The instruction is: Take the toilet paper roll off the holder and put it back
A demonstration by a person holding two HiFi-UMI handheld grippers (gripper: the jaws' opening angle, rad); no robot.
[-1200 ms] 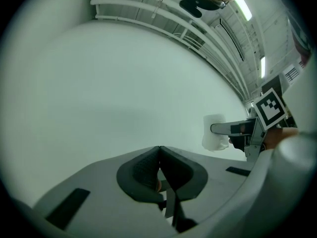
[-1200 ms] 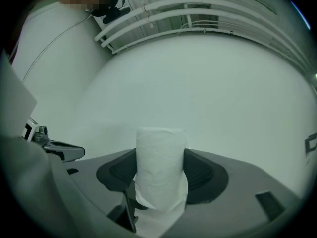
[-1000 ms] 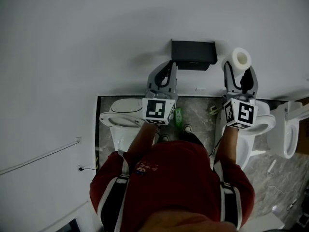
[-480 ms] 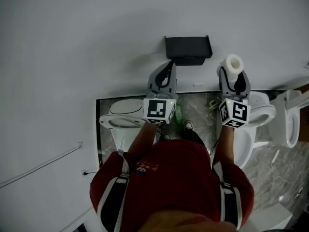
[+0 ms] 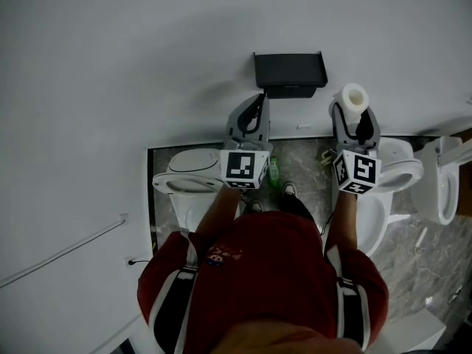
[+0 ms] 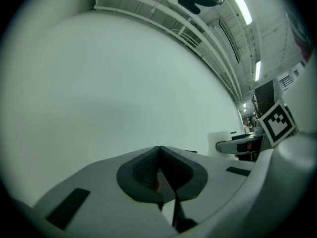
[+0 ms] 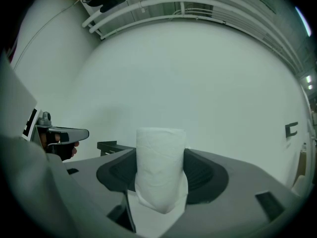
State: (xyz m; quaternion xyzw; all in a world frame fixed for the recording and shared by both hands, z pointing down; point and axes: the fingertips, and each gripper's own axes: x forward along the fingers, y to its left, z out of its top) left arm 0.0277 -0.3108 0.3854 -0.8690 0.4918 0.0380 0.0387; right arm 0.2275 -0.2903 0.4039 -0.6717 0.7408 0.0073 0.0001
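Note:
In the head view my right gripper (image 5: 352, 118) is shut on the white toilet paper roll (image 5: 352, 97), held upright against the white wall, to the right of the black holder (image 5: 289, 71) and slightly below it. The right gripper view shows the roll (image 7: 161, 166) squeezed between both pads, a loose sheet hanging at its lower end, with the holder (image 7: 112, 146) off to the left. My left gripper (image 5: 251, 118) hangs just below the holder's left end, jaws shut on nothing. In the left gripper view its pads (image 6: 148, 170) meet, and the roll (image 6: 221, 138) shows at the right.
Below my arms lie a grey marble floor and white toilets: one at the left (image 5: 183, 180), one under the right arm (image 5: 402, 172), another at the far right (image 5: 439, 198). A green bottle (image 5: 273, 172) stands between my arms. A thin rail (image 5: 66, 248) crosses the wall at lower left.
The right gripper with the roll has shifted slightly left, closer to the holder. Most of that happened early; the last half second shows almost no motion. The left gripper has stayed put.

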